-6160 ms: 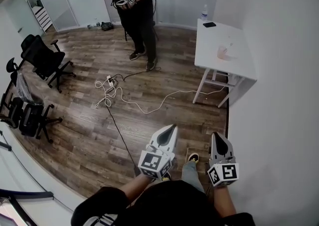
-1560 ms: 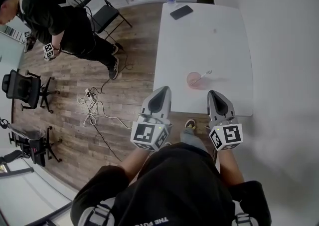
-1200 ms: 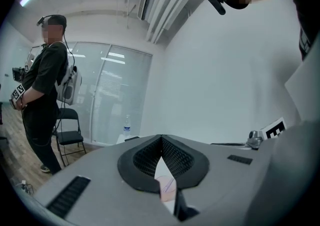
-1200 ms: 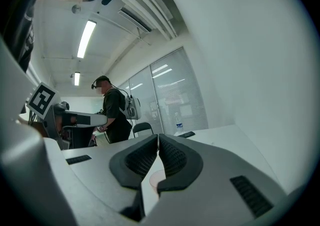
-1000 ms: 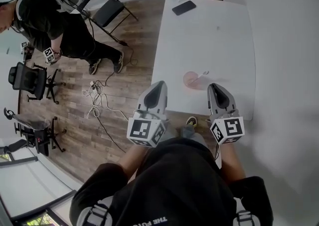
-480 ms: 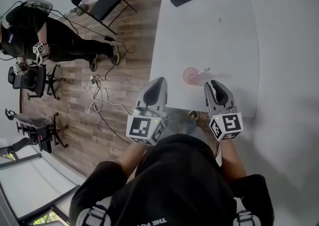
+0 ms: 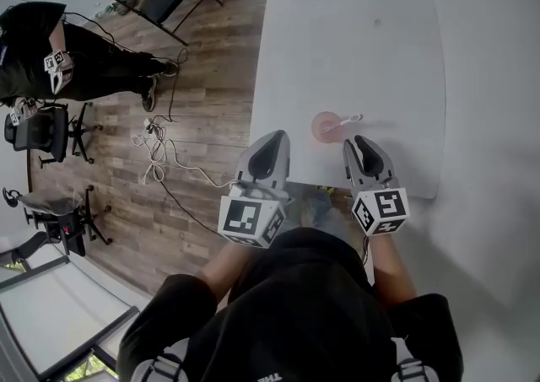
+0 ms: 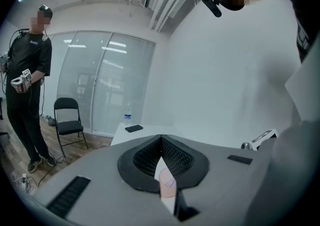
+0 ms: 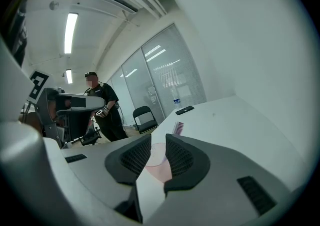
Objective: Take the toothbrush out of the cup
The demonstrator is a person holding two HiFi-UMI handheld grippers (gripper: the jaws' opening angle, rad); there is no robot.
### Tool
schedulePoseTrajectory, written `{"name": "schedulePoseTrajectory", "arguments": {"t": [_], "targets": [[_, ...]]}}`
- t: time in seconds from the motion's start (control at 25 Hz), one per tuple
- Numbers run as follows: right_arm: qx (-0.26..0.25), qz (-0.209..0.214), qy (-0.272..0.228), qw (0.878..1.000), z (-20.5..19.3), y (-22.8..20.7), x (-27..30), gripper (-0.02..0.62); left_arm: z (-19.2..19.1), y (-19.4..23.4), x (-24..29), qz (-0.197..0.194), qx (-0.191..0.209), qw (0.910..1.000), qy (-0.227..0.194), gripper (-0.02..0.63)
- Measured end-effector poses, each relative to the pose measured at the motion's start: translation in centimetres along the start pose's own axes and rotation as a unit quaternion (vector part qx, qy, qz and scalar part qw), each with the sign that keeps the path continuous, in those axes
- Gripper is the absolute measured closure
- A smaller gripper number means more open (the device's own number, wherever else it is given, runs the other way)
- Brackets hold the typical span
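Near the table's [image 7: 396, 51] front edge stands the pink cup [image 7: 326, 127], with the toothbrush [image 7: 348, 121] leaning out to the right. Only my right gripper view frames that cup between the right gripper's [image 7: 359, 145] parted, empty jaws. My left gripper [image 7: 273, 137] is closed. A second ago the right jaws were together.

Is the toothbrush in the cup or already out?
In. The toothbrush leans inside the pink cup on the table, its bristle head sticking out past the rim.
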State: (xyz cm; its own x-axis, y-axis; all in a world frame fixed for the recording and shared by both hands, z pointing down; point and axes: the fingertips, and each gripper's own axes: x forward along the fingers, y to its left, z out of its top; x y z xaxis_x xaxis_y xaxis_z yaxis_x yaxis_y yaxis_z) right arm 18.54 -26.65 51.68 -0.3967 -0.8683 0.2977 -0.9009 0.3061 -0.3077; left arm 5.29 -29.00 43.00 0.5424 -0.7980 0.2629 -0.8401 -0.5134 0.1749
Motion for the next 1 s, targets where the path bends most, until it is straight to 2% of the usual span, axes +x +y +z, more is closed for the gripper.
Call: {"name": "schedulePoseTrajectory", "arguments": {"t": [0.64,1.0], "targets": [[-0.004,-0.018,0.052,0.998,-3.9,-0.4,4.3,0.492,-3.3,2.7,2.7,-0.021,-0.023,0.9990,0.033,0.588],[-0.005,-0.031,0.061,0.998,-4.3,-1.4,6.2,0.492,-3.7,3.2,4.5,-0.035,-0.027,0.9980,0.046,0.588]]}}
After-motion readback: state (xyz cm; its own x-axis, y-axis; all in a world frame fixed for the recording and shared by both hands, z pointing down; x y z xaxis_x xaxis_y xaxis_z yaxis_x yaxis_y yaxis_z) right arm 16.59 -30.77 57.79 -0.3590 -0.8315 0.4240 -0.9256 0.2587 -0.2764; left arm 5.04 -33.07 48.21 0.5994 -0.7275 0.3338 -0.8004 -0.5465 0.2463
